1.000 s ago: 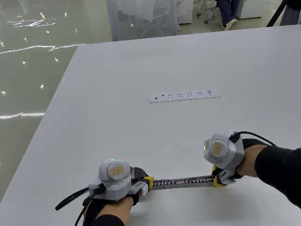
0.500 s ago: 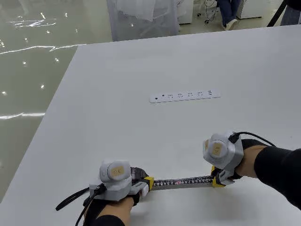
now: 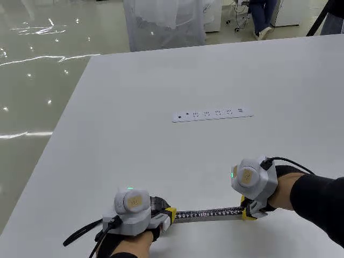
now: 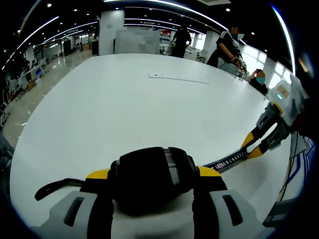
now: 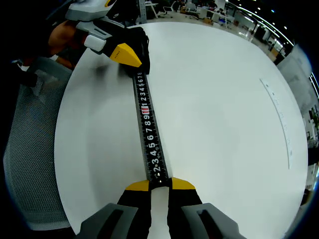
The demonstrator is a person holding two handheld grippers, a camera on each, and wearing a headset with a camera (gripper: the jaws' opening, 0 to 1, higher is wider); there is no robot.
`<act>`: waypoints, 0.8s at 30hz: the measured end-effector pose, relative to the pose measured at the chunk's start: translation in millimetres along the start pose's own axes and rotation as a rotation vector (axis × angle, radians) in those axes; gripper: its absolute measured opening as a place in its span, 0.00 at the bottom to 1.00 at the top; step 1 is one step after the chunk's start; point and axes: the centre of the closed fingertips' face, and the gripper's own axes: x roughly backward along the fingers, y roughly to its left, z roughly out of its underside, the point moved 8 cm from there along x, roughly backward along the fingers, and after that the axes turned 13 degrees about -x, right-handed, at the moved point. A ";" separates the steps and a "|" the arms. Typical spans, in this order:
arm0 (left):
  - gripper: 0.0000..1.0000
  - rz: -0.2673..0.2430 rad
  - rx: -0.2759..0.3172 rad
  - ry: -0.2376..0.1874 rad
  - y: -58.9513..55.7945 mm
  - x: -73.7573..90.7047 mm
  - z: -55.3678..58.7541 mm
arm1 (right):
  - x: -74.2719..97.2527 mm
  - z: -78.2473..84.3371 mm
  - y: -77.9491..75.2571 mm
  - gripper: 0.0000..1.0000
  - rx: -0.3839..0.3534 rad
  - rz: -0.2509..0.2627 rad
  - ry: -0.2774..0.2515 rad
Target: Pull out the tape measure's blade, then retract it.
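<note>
Right gripper view | right hand-held gripper (image 5: pixel 160 183) pinches black numbered blade (image 5: pixel 148 134) | left hand-held gripper (image 4: pixel 152 173) seemingly grips case (image 4: pixel 149 186)

Big white table (image 3: pixel 134 134) with a power strip (image 3: pixel 212 114) lying flat on it. Glossy pale floor (image 3: pixel 37 70) off to one side, full of light reflections. Strip lights (image 4: pixel 164 5) overhead, a mesh chair (image 5: pixel 30 149) at the table edge, and something plastic-wrapped (image 3: pixel 164 21) at the far end.

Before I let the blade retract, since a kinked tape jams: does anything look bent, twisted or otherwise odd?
Nothing stands out. The blade runs straight and untwisted over the table from the case, clamped in the left gripper, to the right gripper, shut on its tip.
</note>
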 end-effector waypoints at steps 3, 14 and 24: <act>0.59 0.001 -0.001 0.000 0.3 0.0 -0.1 | -0.5 -0.9 0.4 0.06 0.003 0.001 0.002; 0.59 -0.003 -0.005 -0.003 0.4 -0.7 -0.8 | -1.0 -3.0 2.0 0.06 0.002 0.001 -0.016; 0.59 0.000 -0.008 -0.004 -0.4 0.4 -0.1 | -1.6 -5.3 3.6 0.06 0.008 0.002 -0.018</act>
